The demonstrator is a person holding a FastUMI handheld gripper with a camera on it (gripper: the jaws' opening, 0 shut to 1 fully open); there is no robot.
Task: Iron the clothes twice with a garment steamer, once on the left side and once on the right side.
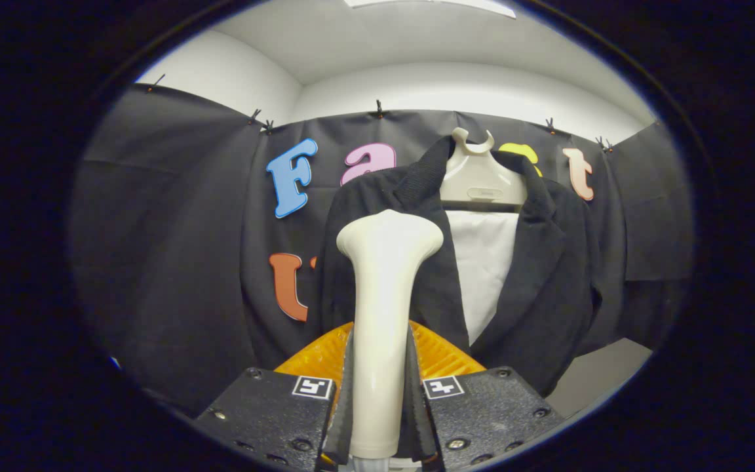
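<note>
- Gripper [379, 387] closed on the steamer [381, 308], both fingers pressed against its cream handle, one on each side.
- Steamer upright between the fingers, handle widening to a flared head at the top.
- Head level with the chest of the jacket [548, 275], over its left-hand panel; whether touching the cloth or just short of it, impossible to tell.
- Jacket dark, hanging open on a pale hanger [479, 174] straight ahead, beyond the fingers.
- Hanger's hook at the top, between the collar sides.
- White lining [485, 262] or shirt visible in the gap between the lapels, just right of the steamer head.
- Lapels folded outward on both sides; the right-hand panel hanging free, well clear of the steamer.
- Black cloth wall [174, 249] behind the jacket, pinned along its top edge with small clips.
- White wall [456, 85] and ceiling above the cloth.
- Pale floor patch [603, 373] beneath the jacket's right-hand hem.
</note>
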